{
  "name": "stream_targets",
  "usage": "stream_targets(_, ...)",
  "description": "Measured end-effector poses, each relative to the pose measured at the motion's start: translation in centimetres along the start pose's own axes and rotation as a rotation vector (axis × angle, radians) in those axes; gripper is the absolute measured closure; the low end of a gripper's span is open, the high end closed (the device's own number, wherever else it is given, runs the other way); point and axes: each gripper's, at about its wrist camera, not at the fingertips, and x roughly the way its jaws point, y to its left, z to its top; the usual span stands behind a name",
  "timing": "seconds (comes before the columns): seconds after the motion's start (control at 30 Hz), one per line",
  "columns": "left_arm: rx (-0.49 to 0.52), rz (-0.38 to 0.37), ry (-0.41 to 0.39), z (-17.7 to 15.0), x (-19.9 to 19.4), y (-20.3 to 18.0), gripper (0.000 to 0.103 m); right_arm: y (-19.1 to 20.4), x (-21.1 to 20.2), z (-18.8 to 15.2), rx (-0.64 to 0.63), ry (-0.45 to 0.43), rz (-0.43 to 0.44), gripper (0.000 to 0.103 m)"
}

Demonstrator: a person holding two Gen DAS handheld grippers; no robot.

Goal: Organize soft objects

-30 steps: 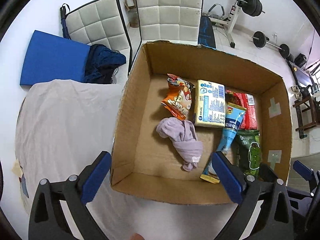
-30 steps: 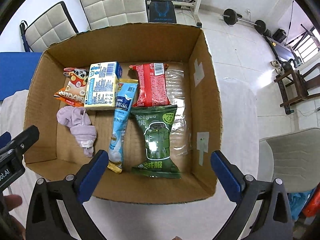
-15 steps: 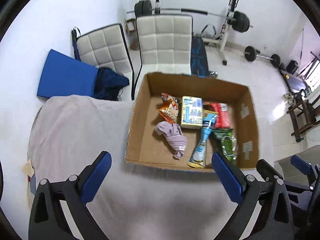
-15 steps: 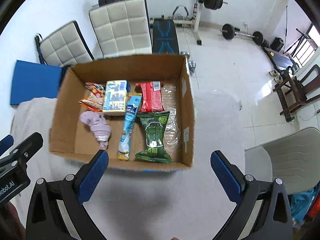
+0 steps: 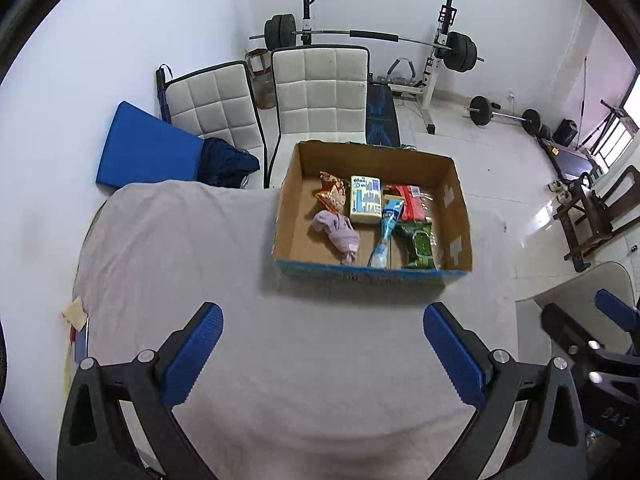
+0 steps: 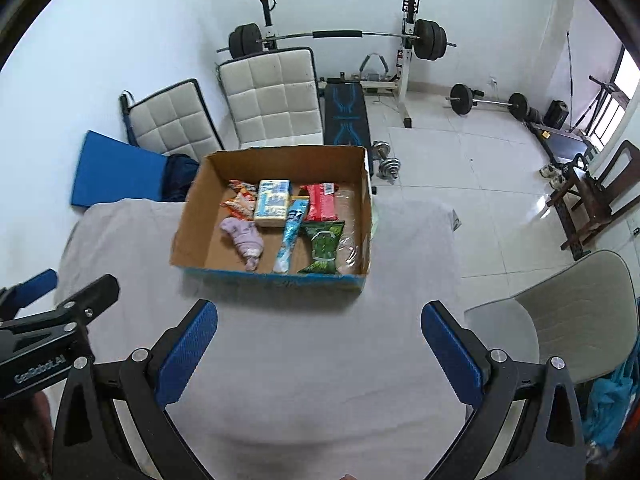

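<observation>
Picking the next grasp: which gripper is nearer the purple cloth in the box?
Left, though only slightly. The left gripper faces the purple cloth almost straight ahead; from the right gripper the cloth sits ahead and off to its left. Both open, well back.

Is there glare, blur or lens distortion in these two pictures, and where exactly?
Left wrist view: the fisheye bends the walls, and bright window glare lies on the floor tiles at right. Right wrist view: the clear plastic wrap inside the cardboard box glints; the box's near edge looks slightly soft.

Bright, even daylight from the window at right [image 6: 628, 80]; glare patch on glossy white floor tiles [image 6: 536, 210]. Soft shadows. Strong fisheye curvature, dark vignetted corners.
</observation>
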Motion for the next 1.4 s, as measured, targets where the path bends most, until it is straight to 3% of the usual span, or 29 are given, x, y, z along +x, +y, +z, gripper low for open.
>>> stream_targets(0.4, -0.019, -0.016, -0.063, -2.7, -6.8, 1.1, 0.0, 1.0, -10.3, -3.9, -0.017, -0.053, 0.035, 0.0)
stream_targets(0.57, -0.013, -0.022, -0.089, -3.4, -8.2, 0.9, 0.0, 0.8, -12.6, -4.8, -0.017, -0.057, 0.015, 0.0)
stream_targets(0.7, 0.0, -0.008, -0.122, -3.4, -8.8, 0.3, 0.0, 0.5, -14.2, -4.5, -0.014, -0.114, -0.022, 0.0)
stream_targets(1.0, -0.004, -0.008, -0.153, -2.8, -8.9, 0.0, 0.0, 0.0, -16.0, -2.2, -0.008, -0.187, -0.054, 0.0)
stream_targets(1.4, -0.009, 0.016, -0.189, -1.3, -9.2, 0.0, 0.0, -0.4, -15.3, -0.7, -0.006, -0.193, -0.052, 0.0)
